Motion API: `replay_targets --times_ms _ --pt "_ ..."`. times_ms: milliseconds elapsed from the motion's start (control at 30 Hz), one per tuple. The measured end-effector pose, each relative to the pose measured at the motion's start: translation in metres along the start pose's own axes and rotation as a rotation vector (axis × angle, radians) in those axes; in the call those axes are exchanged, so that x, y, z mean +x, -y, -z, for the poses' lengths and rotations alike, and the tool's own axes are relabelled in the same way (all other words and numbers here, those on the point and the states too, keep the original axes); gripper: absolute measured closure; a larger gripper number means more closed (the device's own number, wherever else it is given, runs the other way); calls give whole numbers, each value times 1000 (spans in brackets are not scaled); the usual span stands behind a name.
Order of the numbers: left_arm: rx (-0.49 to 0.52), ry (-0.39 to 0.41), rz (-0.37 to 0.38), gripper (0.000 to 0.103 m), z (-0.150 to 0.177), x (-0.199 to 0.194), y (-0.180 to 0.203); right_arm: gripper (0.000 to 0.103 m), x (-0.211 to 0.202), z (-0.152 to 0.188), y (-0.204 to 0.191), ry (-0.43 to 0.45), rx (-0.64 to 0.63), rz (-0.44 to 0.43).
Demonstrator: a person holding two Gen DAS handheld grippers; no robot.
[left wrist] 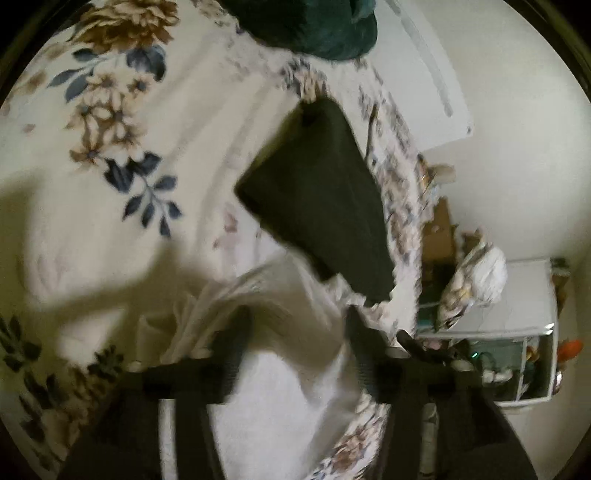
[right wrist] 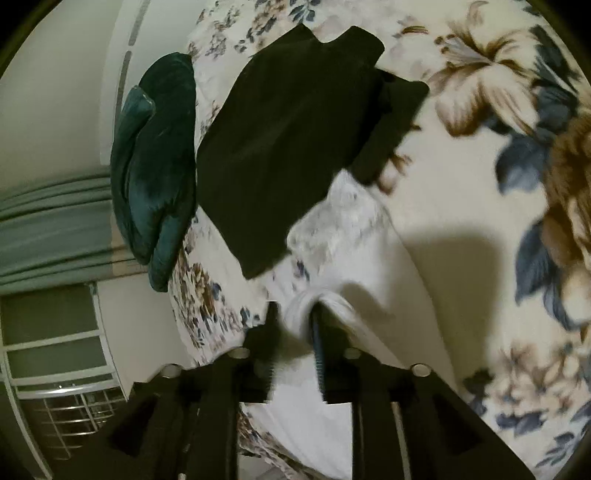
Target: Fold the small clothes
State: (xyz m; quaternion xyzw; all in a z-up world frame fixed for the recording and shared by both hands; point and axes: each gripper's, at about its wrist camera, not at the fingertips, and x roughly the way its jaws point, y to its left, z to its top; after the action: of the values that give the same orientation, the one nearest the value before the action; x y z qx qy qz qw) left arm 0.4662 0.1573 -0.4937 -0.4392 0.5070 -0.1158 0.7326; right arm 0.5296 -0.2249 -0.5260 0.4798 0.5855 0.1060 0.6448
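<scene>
A white garment [left wrist: 280, 373] with a faint pale print lies rumpled on the floral bedspread [left wrist: 110, 110]. My left gripper [left wrist: 297, 343] hovers over it, its two dark fingers set wide apart and touching no cloth that I can make out. In the right wrist view the same white garment [right wrist: 343, 229] has a raised fold between the fingers of my right gripper [right wrist: 295, 332]. Those fingers stand apart with a gap showing and do not pinch the fold. A folded black garment [left wrist: 317, 192] [right wrist: 295, 140] lies flat just beyond the white one.
A dark teal cushion [right wrist: 155, 166] [left wrist: 314, 26] rests at the bed's edge beside the black garment. Past the edge are grey-green curtains [right wrist: 55, 229], a window with a wire grille [right wrist: 66, 406], a white cabinet [left wrist: 524, 295] and a bundle of cloth [left wrist: 476, 277].
</scene>
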Motion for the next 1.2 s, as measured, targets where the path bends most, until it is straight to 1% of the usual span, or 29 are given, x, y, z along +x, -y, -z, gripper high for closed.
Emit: replay_targets --times_ms 33,67,100,167,200,267,333,400,433,467,500,533,567,600,633,700,733,767,800,867,900,933,1000,1033,1067,1100,1167,1200 --pt "-8 28 -3 46 0 -11 -5 49 -2 0 0 1 -9 -4" --pt "-6 48 -16 46 0 -18 -7 46 -6 0 0 7 -25 -11" --pt "1 63 -29 46 0 -23 -8 44 -12 0 1 16 -49 2" --pt "45 100 -95 46 4 -32 -8 44 -20 4 4 25 -91 47" --pt "76 99 -117 46 6 -30 -6 44 -22 6 5 27 -121 84" --pt "161 62 -167 46 10 -17 3 44 -24 13 10 14 -172 136" --pt "287 4 -226 46 17 8 20 44 -12 17 11 -21 -230 183" --pt "385 -43 -285 46 20 34 32 44 0 19 10 -52 -272 215" --pt "448 -69 -325 50 23 49 38 44 7 21 9 -65 -291 226" --pt "485 -78 -361 62 25 58 41 45 19 21 5 -84 -322 243" --pt "505 -90 -385 96 25 64 41 65 26 21 3 -92 -347 258" --pt "497 -94 -390 97 22 66 38 94 30 21 -1 -81 -371 278" --pt "473 -63 -395 97 15 61 34 94 33 20 -4 -68 -388 307" --pt "437 -30 -381 97 4 52 27 94 32 17 -6 -40 -378 318" --pt "400 -21 -368 97 -5 47 19 95 27 14 -6 -10 -365 318" --pt "310 0 -331 96 -22 35 3 96 20 1 -2 50 -322 353" --pt "274 -17 -290 94 -27 31 -4 96 21 -3 1 46 -306 353" --pt "273 -24 -287 93 -27 30 -5 96 24 -7 5 29 -290 348" --pt "286 -30 -293 92 -25 27 -4 95 30 -8 7 -5 -287 348" --pt "304 -58 -279 77 -15 20 -4 87 33 -6 6 -29 -293 369" --pt "292 -69 -283 65 -8 13 -7 75 30 -4 5 -31 -294 364" --pt "278 -70 -266 62 -3 6 -11 60 25 -1 5 -34 -292 361" --pt "226 -63 -222 62 13 -16 -23 46 5 10 9 -37 -290 334" --pt "214 -57 -200 61 25 -26 -26 46 -3 17 11 -42 -291 317" --pt "208 -54 -194 61 30 -32 -30 46 -12 26 18 -52 -288 302" --pt "201 -52 -200 61 42 -39 -33 46 -22 39 27 -71 -284 291" --pt "190 -71 -188 60 70 -49 -45 46 -34 62 46 -114 -282 296" --pt "185 -94 -195 60 87 -51 -53 46 -38 80 60 -150 -283 304"
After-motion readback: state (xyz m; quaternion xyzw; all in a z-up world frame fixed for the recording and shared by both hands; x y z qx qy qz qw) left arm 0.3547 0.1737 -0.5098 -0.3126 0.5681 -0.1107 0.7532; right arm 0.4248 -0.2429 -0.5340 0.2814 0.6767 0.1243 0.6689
